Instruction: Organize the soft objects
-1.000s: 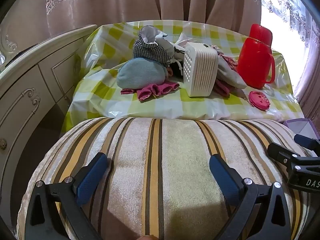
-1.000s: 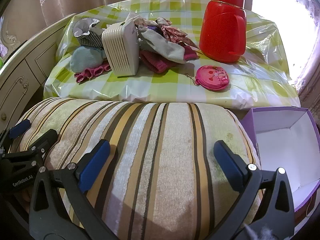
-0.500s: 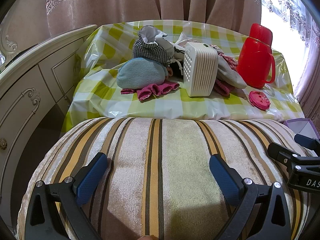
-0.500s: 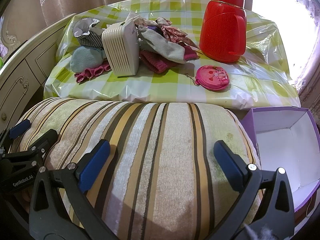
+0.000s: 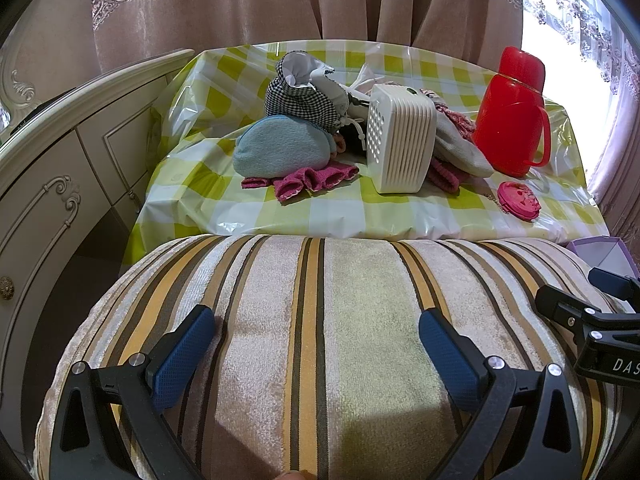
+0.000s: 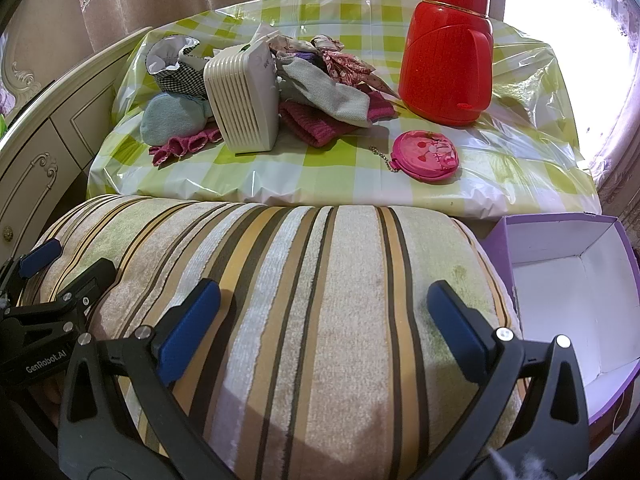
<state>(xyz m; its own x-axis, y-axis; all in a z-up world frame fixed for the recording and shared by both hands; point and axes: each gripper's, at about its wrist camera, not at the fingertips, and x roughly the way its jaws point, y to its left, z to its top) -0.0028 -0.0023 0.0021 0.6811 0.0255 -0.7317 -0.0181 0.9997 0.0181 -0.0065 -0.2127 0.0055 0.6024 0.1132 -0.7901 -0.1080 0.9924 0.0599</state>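
Nothing has shifted across the last second: both views match the earlier ones, so sorting has not begun. Left gripper [image 5: 316, 336] and right gripper [image 6: 324, 308] both stand wide open, blue pads apart, low in frame over the striped cushion [image 5: 320, 320], possibly resting on it. Soft pile sits mid-frame beyond, on the checked tablecloth [image 6: 320, 176]: blue pouch [image 5: 280, 150], pink glove [image 5: 308, 180], checked bag [image 5: 300, 100], all well clear of the tongs. Purple box [image 6: 576, 280] lies lower right, empty, a likely destination.

Pink curtains [image 5: 280, 4], cream carved cabinet [image 5: 60, 168], bright window [image 5: 576, 12].
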